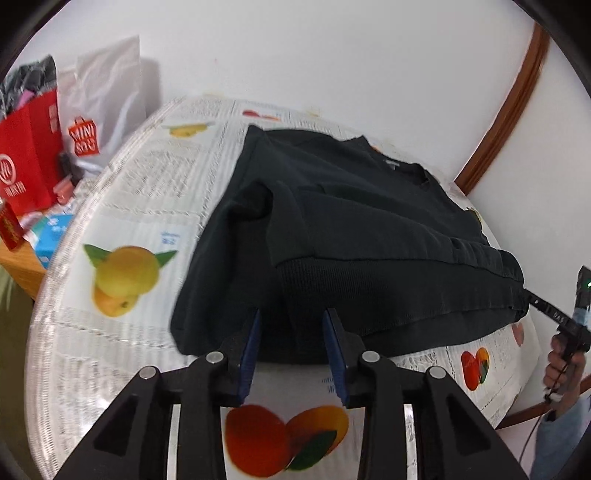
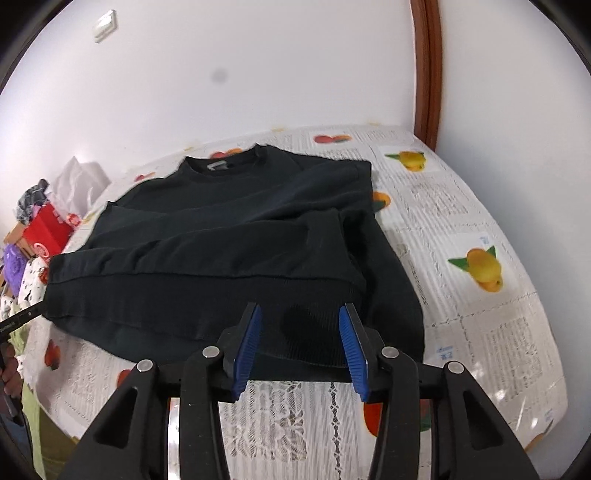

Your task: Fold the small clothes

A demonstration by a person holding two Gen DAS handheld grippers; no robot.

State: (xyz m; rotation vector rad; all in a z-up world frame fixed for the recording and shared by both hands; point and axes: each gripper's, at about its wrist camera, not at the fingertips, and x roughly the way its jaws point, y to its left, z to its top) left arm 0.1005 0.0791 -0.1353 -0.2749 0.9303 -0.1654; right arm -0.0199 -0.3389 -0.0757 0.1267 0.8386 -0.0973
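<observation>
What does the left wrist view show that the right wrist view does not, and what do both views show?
Only the left wrist view shows the left gripper, open, the white MINISO bag, and the hand holding the other gripper at the right edge.

Only the right wrist view shows the right gripper, open, the wall switch, and the sweater's neck label clearly.

Both show the black sweater lying with its sleeves folded in on the fruit-print tablecloth, the red bag, and the brown door frame.
</observation>
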